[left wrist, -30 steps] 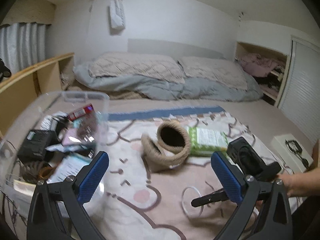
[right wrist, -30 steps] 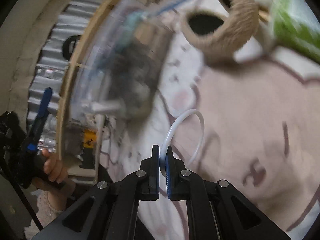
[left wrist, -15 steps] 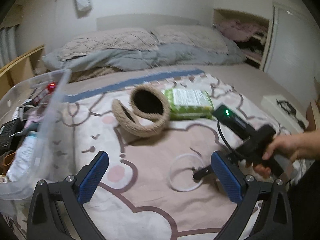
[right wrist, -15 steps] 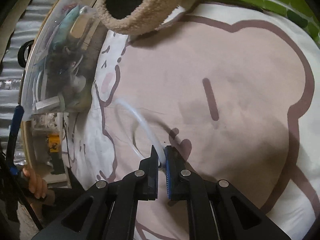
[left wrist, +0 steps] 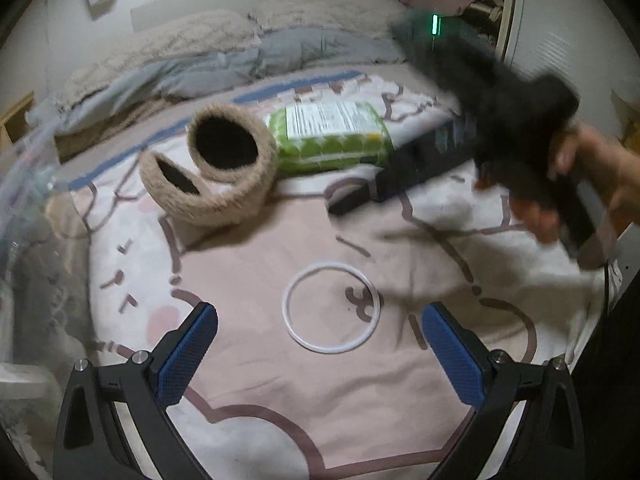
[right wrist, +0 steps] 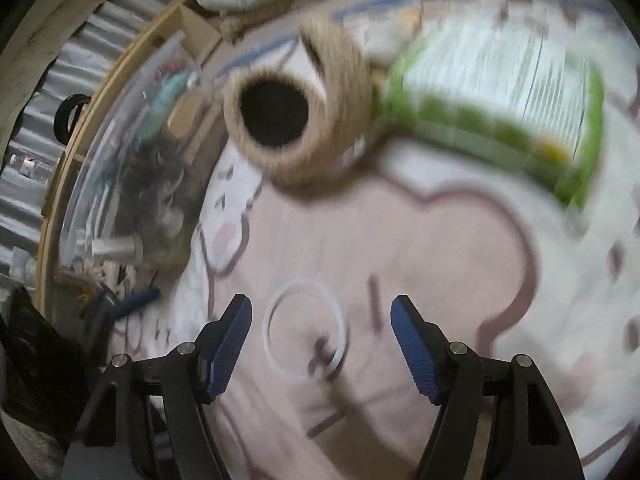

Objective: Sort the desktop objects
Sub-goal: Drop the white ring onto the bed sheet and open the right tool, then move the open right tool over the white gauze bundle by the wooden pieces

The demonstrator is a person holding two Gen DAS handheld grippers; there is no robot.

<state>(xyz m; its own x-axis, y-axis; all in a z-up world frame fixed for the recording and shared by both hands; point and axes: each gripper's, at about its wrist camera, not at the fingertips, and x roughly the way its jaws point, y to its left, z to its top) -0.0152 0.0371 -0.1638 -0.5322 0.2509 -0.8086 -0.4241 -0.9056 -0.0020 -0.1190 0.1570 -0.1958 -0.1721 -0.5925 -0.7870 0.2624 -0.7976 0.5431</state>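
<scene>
While sorting is partway: a clear bin (right wrist: 120, 152) at nine o'clock already holds mixed items.
Ring: a white ring (left wrist: 330, 307) lies flat on the patterned blanket (left wrist: 280, 392), free of both tools.
Left gripper (left wrist: 320, 352): jaws wide, empty, ring ahead at twelve o'clock.
Right gripper (right wrist: 322, 340): jaws wide, empty, above the ring; view blurred.
Left to sort: ring, furry slippers (left wrist: 216, 168), green packet (left wrist: 332, 136) at twelve o'clock.

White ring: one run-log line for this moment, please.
white ring: flat on blanket, free | right gripper: open above it | left gripper: open, empty | clear bin: ring not inside
</scene>
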